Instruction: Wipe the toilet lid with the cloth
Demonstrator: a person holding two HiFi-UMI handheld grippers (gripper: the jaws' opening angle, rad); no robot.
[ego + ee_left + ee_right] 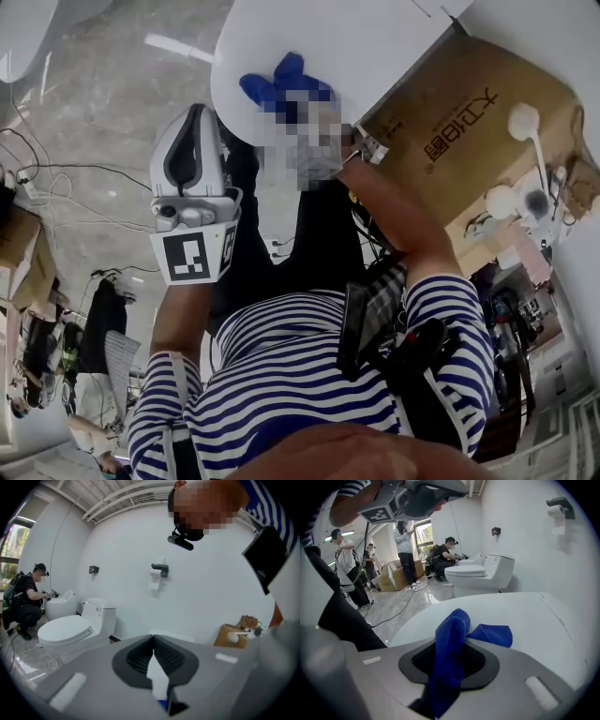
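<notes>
As the right gripper (451, 658) clamps the blue terry cloth (451, 630), the glossy white toilet lid (520, 616) lies just beneath; the left gripper (152, 654) is clenched, empty.

Bright, even daylight from window (9, 550) at far left; pale glare streaks across glossy floor (112, 103). Heavy fisheye bending and dark corners in both gripper views. Cloth (449, 658) nearest lens slightly soft; shadows faint.

A mock washroom inside a workspace: toilets (70, 630) stand in a row along a bare white wall (211, 588) with paper holders (159, 569). Cables (396, 604) trail over the floor (417, 597) near cardboard boxes (396, 576) and people (404, 545) at work.
</notes>
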